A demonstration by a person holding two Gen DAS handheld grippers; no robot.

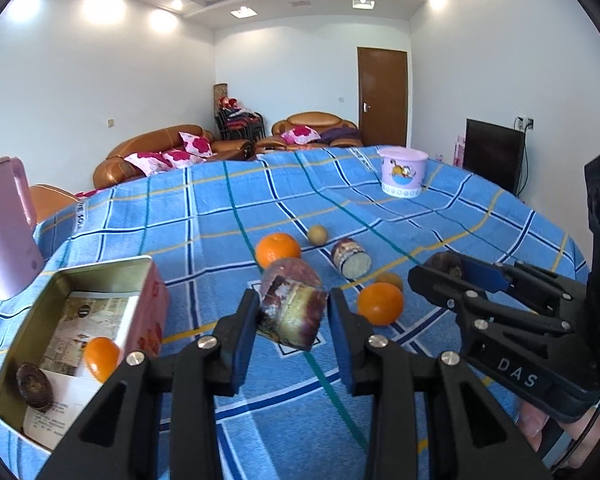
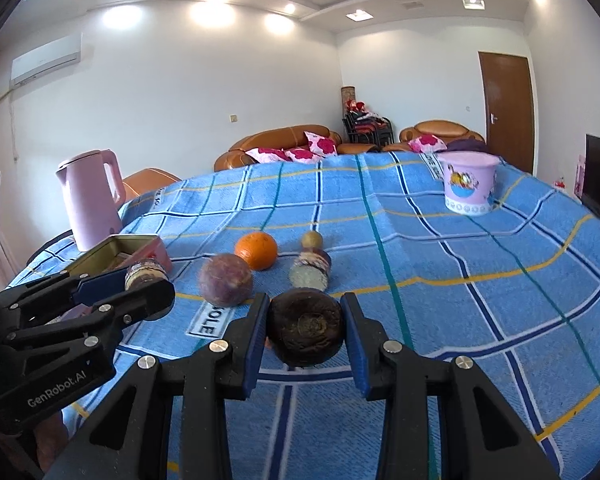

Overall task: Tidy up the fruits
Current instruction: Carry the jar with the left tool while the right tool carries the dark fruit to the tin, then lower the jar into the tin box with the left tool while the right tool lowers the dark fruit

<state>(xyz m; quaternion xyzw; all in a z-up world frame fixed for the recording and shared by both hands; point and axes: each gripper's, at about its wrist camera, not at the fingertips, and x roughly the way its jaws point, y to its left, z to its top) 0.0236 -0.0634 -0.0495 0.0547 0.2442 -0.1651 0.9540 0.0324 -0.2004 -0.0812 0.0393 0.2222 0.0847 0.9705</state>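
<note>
Left gripper (image 1: 294, 316) is clamping a purple cut-ended fruit piece (image 1: 292, 310) between its pads, lifted clear of the blue checked tablecloth (image 1: 220, 216). Right gripper (image 2: 305, 332) is gripping a dark round fruit (image 2: 306, 330) the same way, also off the cloth. Both jaws are sitting narrow around their loads.

Just left of the left gripper, the open tin box (image 1: 28, 320) is holding 1 orange (image 1: 102, 358) and 1 dark round fruit (image 1: 34, 384) on its paper lining. Judgement: task is partly done, 2 items binned, 2 in hand.

Remaining loose on the cloth in the left wrist view: 2 oranges (image 1: 278, 250) (image 1: 380, 304), a small tan fruit (image 1: 317, 235), another tan one (image 1: 388, 280) half hidden behind the near orange, and a cut purple piece (image 1: 350, 258). The right wrist view is also showing a whole purple fruit (image 2: 226, 280).

Farther out, a pink kettle (image 1: 4, 232) is standing beyond the tin and a lilac tub (image 1: 404, 174) is sitting at the far edge, well apart from the fruit.
</note>
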